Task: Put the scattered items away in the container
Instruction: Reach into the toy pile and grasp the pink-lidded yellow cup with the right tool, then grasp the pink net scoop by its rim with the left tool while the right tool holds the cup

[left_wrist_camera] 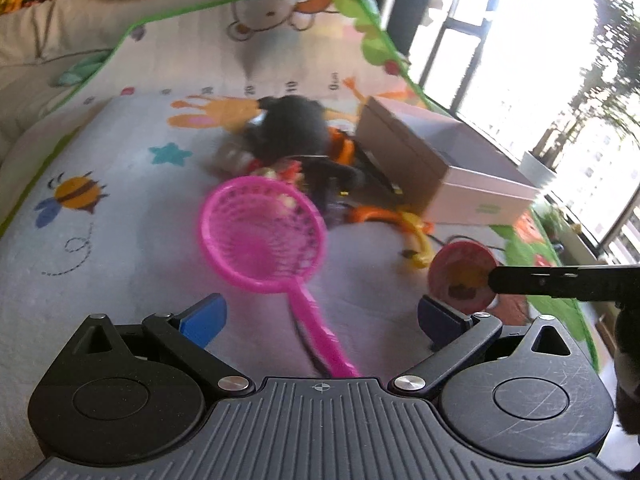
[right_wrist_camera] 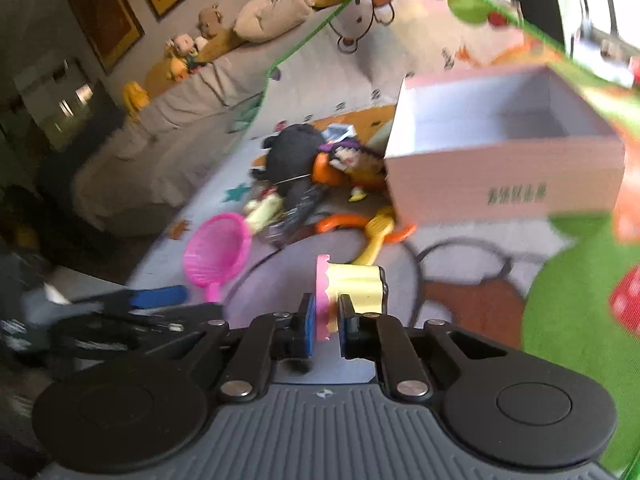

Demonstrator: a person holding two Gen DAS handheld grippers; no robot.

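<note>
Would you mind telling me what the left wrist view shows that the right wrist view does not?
Only the left wrist view shows the bee print on the mat, the bright window, and the open left claw over the net's handle.

Only the right wrist view shows the box's empty inside, the framed pictures, and the right claw shut on the cupcake toy.

Both show the pink net, the toy pile and the pink box.

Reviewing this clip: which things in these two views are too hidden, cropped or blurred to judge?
- Toy pile, left wrist view: motion blur merges the items.
- Box interior, left wrist view: its near wall hides it.
- Pink net handle end, left wrist view: runs under the left hand-held gripper.
- Box label, right wrist view: blurred, unreadable.
</note>
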